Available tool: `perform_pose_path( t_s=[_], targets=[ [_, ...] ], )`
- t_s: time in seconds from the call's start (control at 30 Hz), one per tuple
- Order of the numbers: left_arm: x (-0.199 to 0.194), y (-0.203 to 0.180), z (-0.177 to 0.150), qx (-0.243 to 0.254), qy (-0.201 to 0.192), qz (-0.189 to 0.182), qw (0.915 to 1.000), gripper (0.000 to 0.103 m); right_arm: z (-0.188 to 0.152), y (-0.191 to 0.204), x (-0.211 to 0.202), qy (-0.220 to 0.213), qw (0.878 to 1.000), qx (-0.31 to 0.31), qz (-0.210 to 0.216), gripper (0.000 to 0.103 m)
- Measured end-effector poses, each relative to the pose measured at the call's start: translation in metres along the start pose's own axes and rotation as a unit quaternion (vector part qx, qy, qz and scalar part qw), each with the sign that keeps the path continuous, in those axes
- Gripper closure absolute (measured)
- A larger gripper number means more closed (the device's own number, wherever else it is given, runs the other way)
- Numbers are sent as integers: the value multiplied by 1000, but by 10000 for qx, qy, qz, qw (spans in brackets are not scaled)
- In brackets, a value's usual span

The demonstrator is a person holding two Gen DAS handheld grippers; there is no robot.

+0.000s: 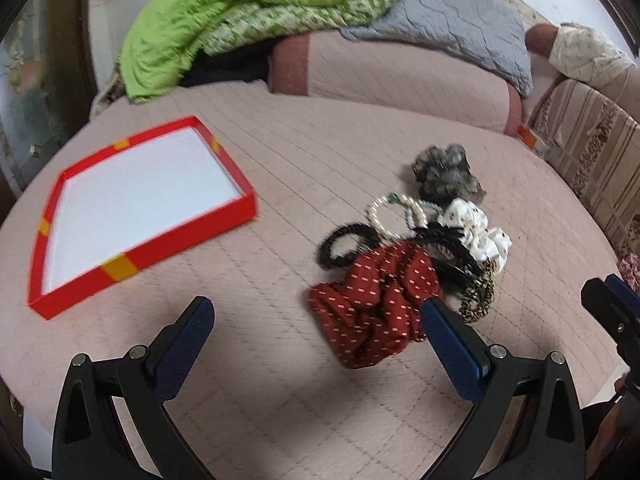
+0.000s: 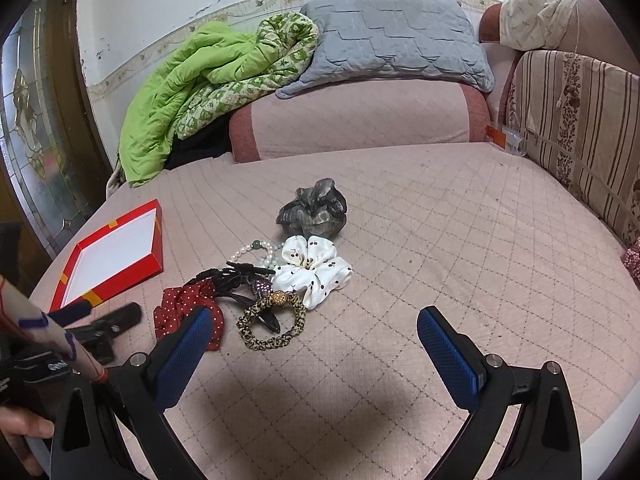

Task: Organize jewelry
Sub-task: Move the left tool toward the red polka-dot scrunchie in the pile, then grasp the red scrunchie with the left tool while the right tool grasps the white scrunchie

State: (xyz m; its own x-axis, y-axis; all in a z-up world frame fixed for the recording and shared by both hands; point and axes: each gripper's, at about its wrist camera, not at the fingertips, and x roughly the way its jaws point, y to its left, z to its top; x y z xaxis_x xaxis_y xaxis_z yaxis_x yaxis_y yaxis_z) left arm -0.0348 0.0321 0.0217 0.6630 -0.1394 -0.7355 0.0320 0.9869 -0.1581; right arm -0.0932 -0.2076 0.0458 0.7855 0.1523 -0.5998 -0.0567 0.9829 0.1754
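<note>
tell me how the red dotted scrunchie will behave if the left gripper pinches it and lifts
The red dotted scrunchie lies in loose gathered folds, so it will probably sag and droop rather than hold shape. It looks like light fabric. Its far edge meets the black hair tie and the black clip, so they might drag along.

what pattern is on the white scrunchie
Small dark cherry-like spots on the white scrunchie, clearest in the right wrist view.
</note>
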Motion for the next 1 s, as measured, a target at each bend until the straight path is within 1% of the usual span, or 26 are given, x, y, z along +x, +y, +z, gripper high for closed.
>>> perform_pose_path(
  t_s=[0.27, 0.3, 0.33, 0.37, 0.4, 0.43, 0.5, 0.53, 0.6, 0.77, 0.87, 0.93, 1.0],
  targets=[
    [30, -17, -4, 229, 252, -197, 9992, 0, 2, -3, 6, 76, 10000, 55, 6, 0],
    [33, -18, -5, 267, 254, -211, 9991, 3, 2, -3, 8, 94, 9999, 54, -2, 0],
    [35, -19, -5, 309, 283, -187, 9989, 13, 2, -2, 9, 104, 9999, 54, -5, 0],
    [38, -20, -5, 338, 324, -214, 9987, 19, 3, -2, 10, 114, 9999, 56, -1, 0],
    [40, -21, -5, 352, 370, -328, 9982, 35, 2, -2, 11, 124, 9999, 58, 1, 0],
    [43, -22, -5, 374, 403, -395, 9977, 49, 3, -2, 12, 136, 9999, 61, 0, 0],
    [46, -23, -5, 433, 495, -498, 9966, 58, 4, -3, 15, 164, 9998, 86, -11, 0],
    [47, -23, -5, 448, 491, -545, 9963, 67, 4, -4, 15, 176, 9998, 105, -13, 0],
    [44, -22, -4, 430, 434, -751, 9953, 79, 4, -5, 17, 196, 9997, 150, -9, 0],
    [33, -15, 2, 318, 130, -890, 9954, 82, 10, -20, 33, 340, 9978, 563, 81, 0],
    [26, -13, 6, 346, -74, -888, 9954, 82, 17, -39, 55, 581, 9915, 1138, 255, 1],
    [20, -12, 9, 379, -200, -862, 9954, 82, 23, -45, 67, 675, 9878, 1359, 355, 9],
    [19, -11, 11, 384, -262, -821, 9955, 82, 30, -45, 83, 788, 9858, 1419, 432, 14]
  ],
)
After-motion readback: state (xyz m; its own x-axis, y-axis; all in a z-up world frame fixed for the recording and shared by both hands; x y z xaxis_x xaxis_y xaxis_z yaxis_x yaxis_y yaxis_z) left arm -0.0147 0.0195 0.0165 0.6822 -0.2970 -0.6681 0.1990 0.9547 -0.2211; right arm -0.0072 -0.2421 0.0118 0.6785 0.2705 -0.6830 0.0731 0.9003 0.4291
